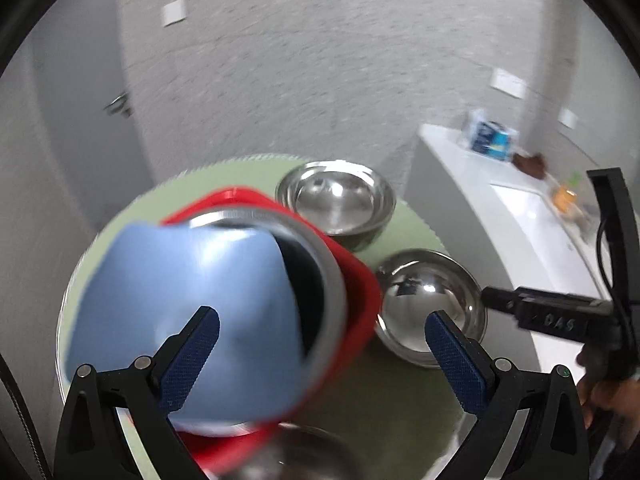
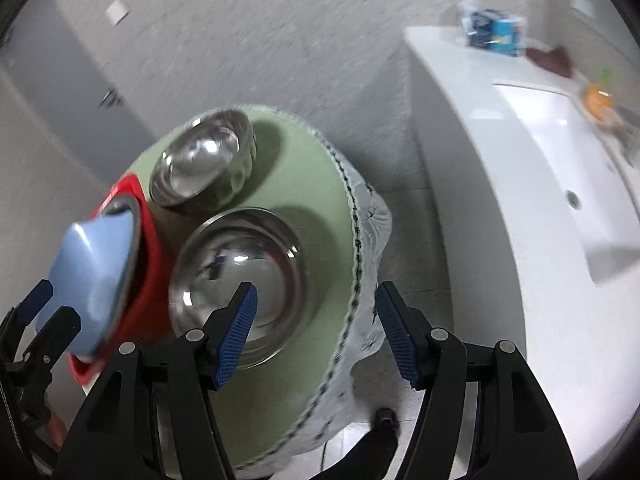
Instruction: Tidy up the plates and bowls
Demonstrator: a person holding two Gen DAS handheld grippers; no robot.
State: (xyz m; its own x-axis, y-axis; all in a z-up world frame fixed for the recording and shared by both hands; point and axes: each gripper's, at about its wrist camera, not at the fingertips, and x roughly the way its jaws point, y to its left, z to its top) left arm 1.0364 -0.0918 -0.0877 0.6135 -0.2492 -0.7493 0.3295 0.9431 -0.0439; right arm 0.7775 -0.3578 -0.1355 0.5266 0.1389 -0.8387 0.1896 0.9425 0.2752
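— Looking at the left gripper [image 1: 323,314], would you say it has hold of anything?

— No. Its jaws stand as wide as they go, and the blue bowl [image 1: 180,280] sits in front of one pad [image 1: 192,356] only, while the other pad hangs clear over a steel bowl [image 1: 432,300]. I'd call it let go.

— And where is that blue bowl?

— Over the red plate [image 1: 356,280], tipped hard on its side, with its steel rim and dark inside facing the 2 steel bowls. It is blurred, so I cannot tell whether it lies settled on the plate. My guess is that the plate is the spot for stacking.

— The right gripper [image 2: 316,288]?

— Half spread and empty. 1 finger hovers above the nearer steel bowl and the other above the lace edge of the cloth. It straddles that bowl's rim, which to me reads as lining up to take it.

— What is in the bowls?

— Nothing that I can see. Both the nearer one and the farther steel bowl [image 2: 200,160] show only bright reflections. They sit upright and close together on the green cloth [image 2: 296,168] of the round table, and the nearer one is just beside the red plate. There is a 3rd bit of steel [image 1: 296,452] near the bottom edge of the left view, too blurred to name.

— And beyond the table?

— A white counter with a sink [image 2: 500,160], well apart, with some packets at its far end.
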